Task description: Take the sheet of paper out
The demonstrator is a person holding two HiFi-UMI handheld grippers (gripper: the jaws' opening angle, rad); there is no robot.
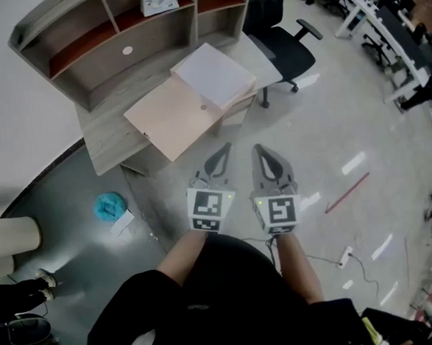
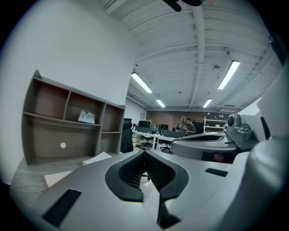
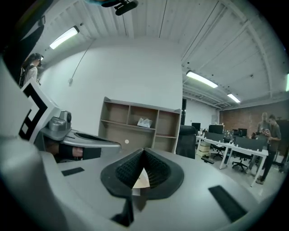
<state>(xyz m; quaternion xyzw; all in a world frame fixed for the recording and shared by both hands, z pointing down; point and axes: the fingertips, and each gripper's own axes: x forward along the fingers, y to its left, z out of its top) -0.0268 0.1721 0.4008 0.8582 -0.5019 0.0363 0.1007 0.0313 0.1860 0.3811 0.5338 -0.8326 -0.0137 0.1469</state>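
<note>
A stack of white paper (image 1: 213, 74) lies on a pale peach folder (image 1: 169, 117) on the grey desk (image 1: 103, 146). Both grippers hover side by side over the floor, short of the desk's front and pointing towards it. My left gripper (image 1: 224, 147) is shut with nothing between its fingers, and its jaws meet tip to tip in the left gripper view (image 2: 145, 153). My right gripper (image 1: 259, 149) is shut and empty too (image 3: 143, 151). In the left gripper view the white paper (image 2: 97, 158) shows low on the desk, ahead and to the left.
A hutch of shelves (image 1: 118, 35) stands on the desk's back, with a white packet (image 1: 158, 1) in one compartment. A black office chair (image 1: 285, 49) stands right of the desk. On the floor lie a blue bundle (image 1: 109, 206), a red stick (image 1: 346, 193) and a power strip (image 1: 345, 255).
</note>
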